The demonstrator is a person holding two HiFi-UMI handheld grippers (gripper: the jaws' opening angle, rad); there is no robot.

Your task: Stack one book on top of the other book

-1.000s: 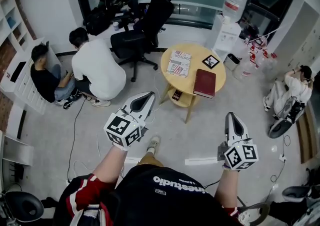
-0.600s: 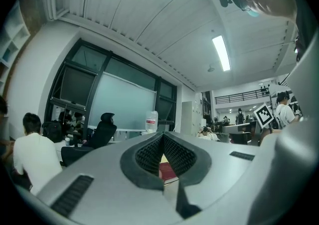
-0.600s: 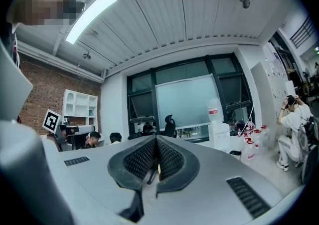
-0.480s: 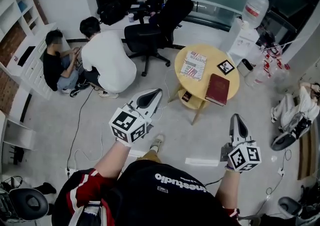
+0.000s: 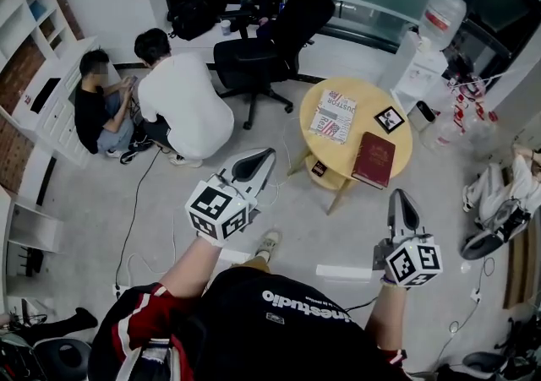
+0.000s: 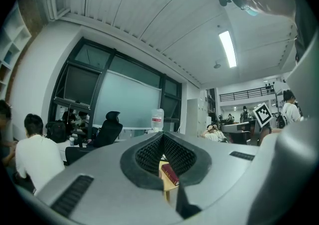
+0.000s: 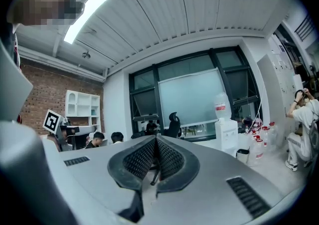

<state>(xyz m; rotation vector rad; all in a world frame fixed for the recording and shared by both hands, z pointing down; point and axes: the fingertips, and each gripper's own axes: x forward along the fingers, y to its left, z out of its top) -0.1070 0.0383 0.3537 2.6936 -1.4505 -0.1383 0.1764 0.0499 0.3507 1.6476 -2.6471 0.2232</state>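
Left claw (image 5: 258,161): tips together, nothing gripped, held over the floor and well short of the round tabletop (image 5: 362,133). On the tabletop there is a printed-cover book (image 5: 333,117) to the left and a dark red book (image 5: 374,160) near it to the right. Both lie flat, apart from each other and not stacked. Right claw (image 5: 401,202): closed, empty, clear of the tabletop.

Left gripper (image 5: 264,155) level, fingers together, right gripper (image 5: 401,198) likewise, both empty
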